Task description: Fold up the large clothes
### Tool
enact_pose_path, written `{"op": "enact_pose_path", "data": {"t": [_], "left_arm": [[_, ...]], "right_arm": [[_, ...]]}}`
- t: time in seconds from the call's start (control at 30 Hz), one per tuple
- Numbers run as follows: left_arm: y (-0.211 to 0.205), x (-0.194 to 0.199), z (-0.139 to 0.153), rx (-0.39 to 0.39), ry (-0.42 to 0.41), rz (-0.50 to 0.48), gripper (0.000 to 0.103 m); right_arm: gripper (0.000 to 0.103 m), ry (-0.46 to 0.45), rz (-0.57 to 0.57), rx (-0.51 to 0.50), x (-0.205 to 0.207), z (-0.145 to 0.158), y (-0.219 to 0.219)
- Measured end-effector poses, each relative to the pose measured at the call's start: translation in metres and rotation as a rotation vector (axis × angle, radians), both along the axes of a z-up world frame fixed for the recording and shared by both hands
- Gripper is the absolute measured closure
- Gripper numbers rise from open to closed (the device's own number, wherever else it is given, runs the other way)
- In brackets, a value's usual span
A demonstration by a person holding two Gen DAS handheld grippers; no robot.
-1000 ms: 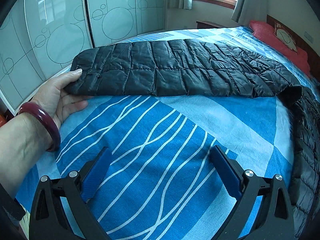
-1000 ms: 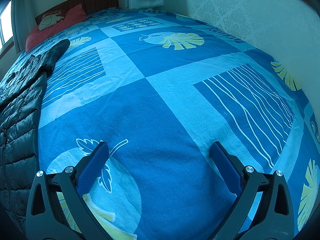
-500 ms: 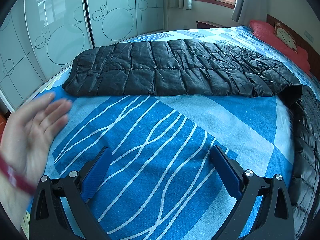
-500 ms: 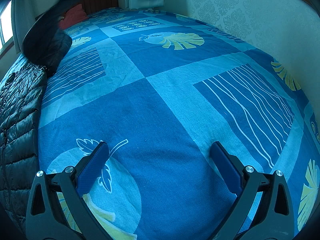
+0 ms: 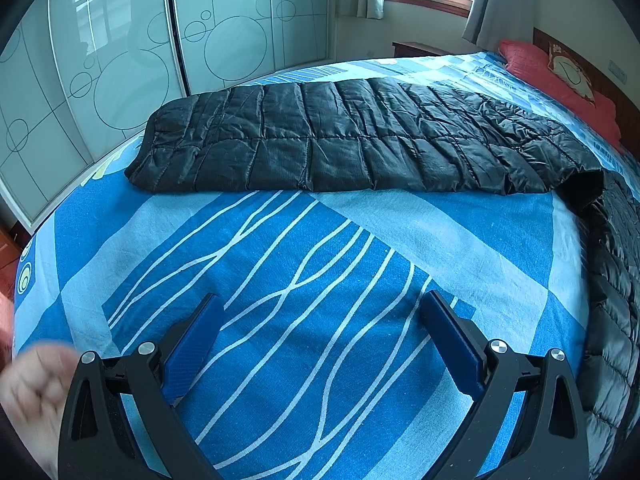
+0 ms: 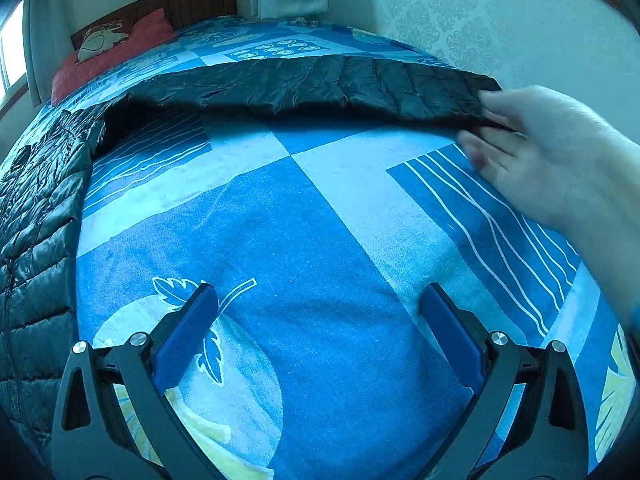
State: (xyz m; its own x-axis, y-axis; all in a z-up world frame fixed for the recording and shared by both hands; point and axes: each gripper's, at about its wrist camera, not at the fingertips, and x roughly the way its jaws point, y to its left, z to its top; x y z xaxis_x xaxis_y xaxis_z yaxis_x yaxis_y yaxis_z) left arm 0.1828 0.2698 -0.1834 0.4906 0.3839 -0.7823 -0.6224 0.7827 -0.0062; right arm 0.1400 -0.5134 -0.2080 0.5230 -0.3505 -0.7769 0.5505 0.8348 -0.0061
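Note:
A black quilted down jacket lies spread on the bed. Its left sleeve [image 5: 360, 136] stretches flat across the bedsheet in the left wrist view, with the body [image 5: 616, 280] at the right edge. In the right wrist view the other sleeve [image 6: 320, 84] lies stretched out, and a bare hand [image 6: 540, 152] holds its cuff at the right; the body [image 6: 36, 220] is at the left. My left gripper [image 5: 320, 336] is open and empty, low over the sheet. My right gripper [image 6: 320, 328] is open and empty too.
The blue patterned bedsheet [image 5: 320, 264] covers the bed. A red pillow [image 5: 560, 84] and a wooden headboard [image 6: 192, 0] are at the far end. Sliding wardrobe doors [image 5: 120, 60] stand past the bed's left edge. A blurred hand [image 5: 28, 380] is at the lower left. A papered wall [image 6: 500, 28] borders the right side.
The hand let go of the left sleeve cuff and drew back to the lower left. A hand carried the right sleeve out across the bed and laid it flat. Both grippers stayed still.

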Motion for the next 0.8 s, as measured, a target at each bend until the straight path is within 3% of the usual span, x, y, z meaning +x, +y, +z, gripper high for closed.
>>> {"op": "enact_pose_path", "data": {"t": [0.7, 0.8], "left_arm": [[0.0007, 0.0031, -0.0003, 0.002, 0.012, 0.002, 0.004], [-0.0058, 0.0094, -0.0011, 0.048, 0.042, 0.019, 0.004]], "right_arm": [[0.002, 0.001, -0.001, -0.003, 0.0002, 0.0000, -0.0006], [0.002, 0.006, -0.002, -0.010, 0.0012, -0.0002, 0.0007]]}}
